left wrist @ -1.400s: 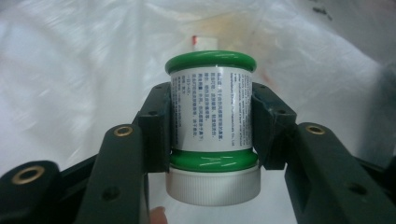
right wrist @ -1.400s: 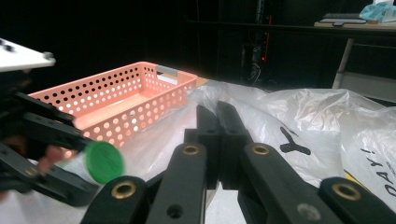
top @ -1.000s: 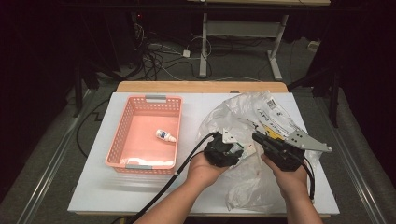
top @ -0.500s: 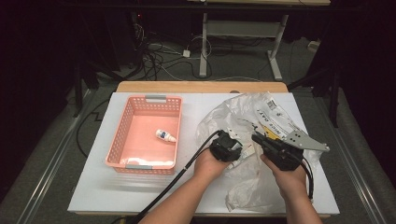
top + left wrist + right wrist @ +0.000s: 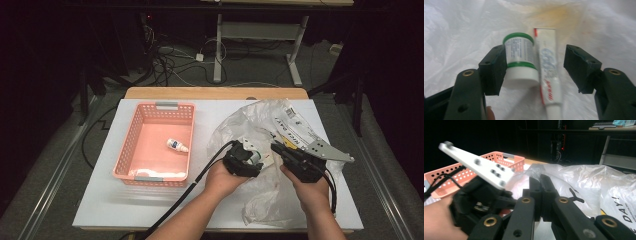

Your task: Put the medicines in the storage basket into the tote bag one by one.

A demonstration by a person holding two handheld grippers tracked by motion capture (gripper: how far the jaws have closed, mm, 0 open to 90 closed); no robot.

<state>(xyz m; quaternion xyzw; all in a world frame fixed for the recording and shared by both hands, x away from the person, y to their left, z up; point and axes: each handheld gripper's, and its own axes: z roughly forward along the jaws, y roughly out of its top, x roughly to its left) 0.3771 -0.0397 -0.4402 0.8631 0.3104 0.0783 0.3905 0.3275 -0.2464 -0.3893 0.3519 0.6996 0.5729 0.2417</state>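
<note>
Left gripper (image 5: 535,62) inside plastic bag (image 5: 280,125), jaws just been opening, now wide. Two items between them: one green-capped jar (image 5: 520,60) touching left pad, one white tube (image 5: 547,67) beside it, nothing squeezed. Right gripper (image 5: 540,187) jaws pressed together on bag edge. One pink basket (image 5: 132,142), one small bottle (image 5: 177,145) inside.

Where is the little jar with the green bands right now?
In the left gripper view, the jar lies on the plastic bag, beside a white tube, between the open left gripper jaws.
</note>
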